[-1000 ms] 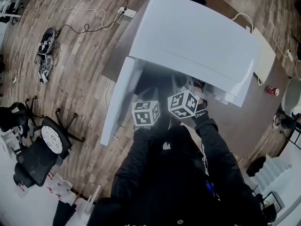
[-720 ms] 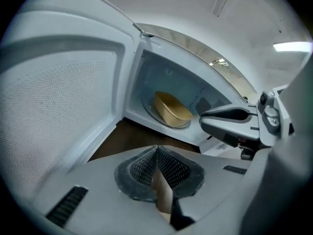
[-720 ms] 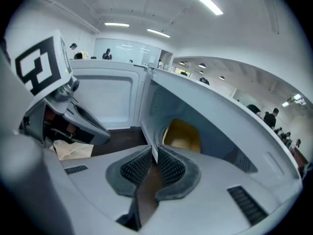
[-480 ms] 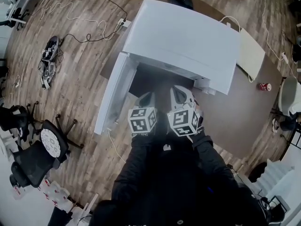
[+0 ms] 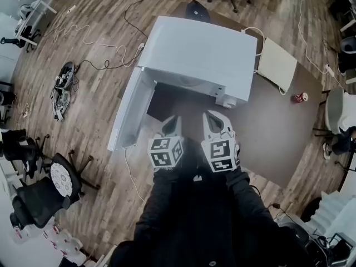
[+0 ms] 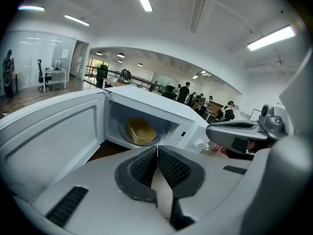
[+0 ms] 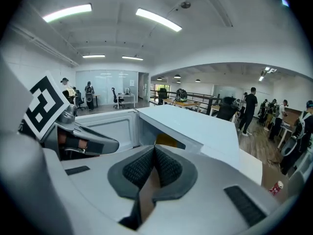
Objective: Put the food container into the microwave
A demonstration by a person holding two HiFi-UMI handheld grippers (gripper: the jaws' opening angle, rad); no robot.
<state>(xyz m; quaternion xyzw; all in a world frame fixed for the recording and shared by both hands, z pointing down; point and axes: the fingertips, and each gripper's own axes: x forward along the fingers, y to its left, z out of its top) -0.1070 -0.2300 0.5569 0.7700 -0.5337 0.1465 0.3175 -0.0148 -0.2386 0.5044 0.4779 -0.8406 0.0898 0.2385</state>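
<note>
The white microwave stands on a brown table with its door swung open to the left. The left gripper view shows a yellow food container resting on the turntable inside the cavity. The right gripper view shows only a corner of the container past the microwave's front edge. My left gripper and right gripper hover side by side in front of the opening, outside the cavity. The left gripper's jaws are shut on nothing, as are the right gripper's.
A red can and a pale flat board lie on the table right of the microwave. Cables and office chairs are on the wooden floor to the left. People stand far back in the room.
Both grippers have drawn back from the microwave's opening toward my body. The microwave now sits farther from me in the head view. The door stays open.
</note>
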